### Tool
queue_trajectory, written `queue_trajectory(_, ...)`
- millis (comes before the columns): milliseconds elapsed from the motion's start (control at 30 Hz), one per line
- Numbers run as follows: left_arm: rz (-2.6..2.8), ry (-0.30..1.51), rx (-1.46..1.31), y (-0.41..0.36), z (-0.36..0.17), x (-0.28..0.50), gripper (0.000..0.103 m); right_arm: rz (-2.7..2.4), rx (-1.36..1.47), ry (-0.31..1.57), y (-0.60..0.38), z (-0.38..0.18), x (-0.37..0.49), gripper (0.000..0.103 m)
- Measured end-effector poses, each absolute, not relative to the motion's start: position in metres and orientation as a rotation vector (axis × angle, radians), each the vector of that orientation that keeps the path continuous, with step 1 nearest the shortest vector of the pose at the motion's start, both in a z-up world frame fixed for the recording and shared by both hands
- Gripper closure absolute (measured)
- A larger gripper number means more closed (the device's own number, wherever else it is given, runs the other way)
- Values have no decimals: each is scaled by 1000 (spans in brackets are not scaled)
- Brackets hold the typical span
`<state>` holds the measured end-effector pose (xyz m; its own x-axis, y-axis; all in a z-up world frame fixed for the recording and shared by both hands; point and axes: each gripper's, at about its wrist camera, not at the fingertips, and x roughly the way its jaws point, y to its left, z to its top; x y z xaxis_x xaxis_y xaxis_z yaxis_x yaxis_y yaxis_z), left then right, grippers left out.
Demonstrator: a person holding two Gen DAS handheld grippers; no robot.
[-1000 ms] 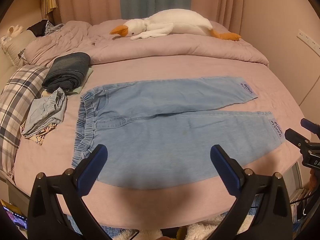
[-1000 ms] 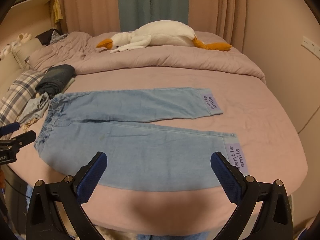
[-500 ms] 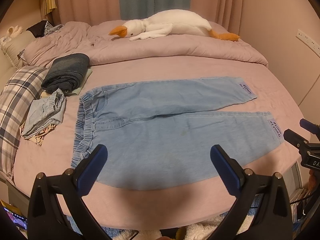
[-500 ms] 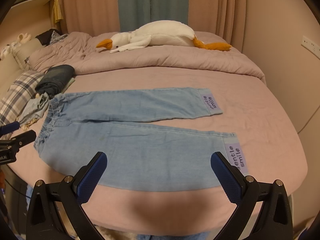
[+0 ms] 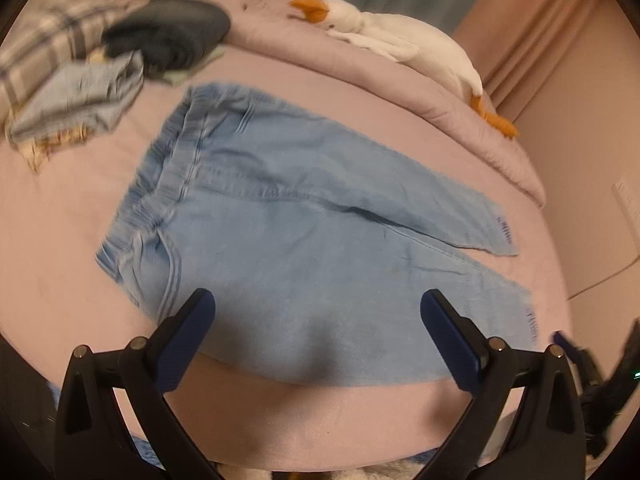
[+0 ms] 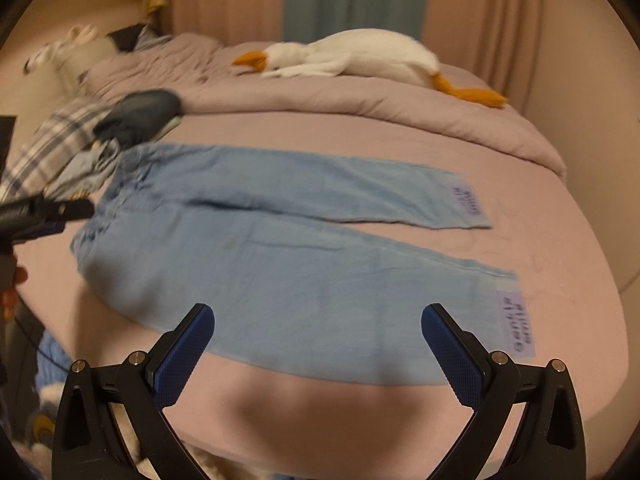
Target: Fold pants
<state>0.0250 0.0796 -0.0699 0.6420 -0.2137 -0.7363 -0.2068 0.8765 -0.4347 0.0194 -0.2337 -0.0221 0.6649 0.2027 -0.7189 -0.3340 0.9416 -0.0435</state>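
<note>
Light blue denim pants (image 5: 288, 224) lie flat on the pink bed, waistband to the left, both legs stretched right. In the right wrist view the same pants (image 6: 280, 264) show lilac patches at the cuffs. My left gripper (image 5: 318, 316) hangs open above the near edge of the pants, close to the waist end, holding nothing. My right gripper (image 6: 318, 328) is open too, over the near leg toward the cuff. The left gripper (image 6: 76, 209) also shows at the left rim of the right wrist view.
A white plush goose (image 6: 352, 56) lies on the rumpled duvet (image 6: 360, 104) at the back. Folded dark clothing (image 5: 172, 36), a pale blue garment (image 5: 80, 96) and a plaid pillow (image 6: 52, 140) sit left of the waistband. A wall (image 5: 592, 184) runs along the right.
Both views have swung closer to the bed. The left gripper has tilted and moved toward the waist end. The right gripper has moved in over the near leg. Both stay open.
</note>
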Motion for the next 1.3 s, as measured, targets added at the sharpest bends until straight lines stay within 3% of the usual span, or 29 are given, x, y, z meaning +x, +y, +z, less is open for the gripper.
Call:
queue_trajectory(133,27,825,-653,114,-83,7,0,389,-152,782,-215,-36,20,0)
queue_trajectory(300,113,721,-826,158,-112,-22,0,451,-377,718,-176,-73,13,0)
queue_trajectory(467,183,825,-912,182,-154,-17,1,595,-607,642,-129,-110,-5,0)
queue_trajectory(567,171,777,-889,183,-153,-13,1,677,-702,616,-105,-129,-14,4)
queue_trajectory(667,162,752,-900,187,-151,-2,6,698,-758,572,-91,-140,-21,10)
queue_trajectory(700,173,747,-905,191,-153,1,19,704,-754,547,-90,-140,-21,10)
queue_trajectory(733,194,753,-907,194,-158,3,41,705,-745,537,-89,-139,-18,17)
queue_trajectory(767,234,776,-916,200,-160,7,49,708,-730,534,-87,-138,-15,24)
queue_trajectory(833,228,779,-954,202,-162,9,64,701,-718,521,-79,-140,-14,68)
queue_trajectory(900,207,785,-945,206,-159,5,77,704,-738,516,-71,-143,-11,88)
queue_trajectory(967,207,768,-901,207,-151,-7,83,694,-776,479,-62,-144,-20,96)
queue_trajectory(1133,198,765,-813,205,-146,-25,82,712,-747,454,-70,-121,-35,97)
queue_trajectory(1200,241,811,-819,209,-160,-23,72,737,-735,488,-70,-122,-35,97)
queue_trajectory(1267,249,815,-830,212,-162,-21,69,741,-750,536,-65,-138,-32,96)
queue_trajectory(1300,264,815,-803,212,-156,-21,61,733,-739,552,-64,-145,-30,93)
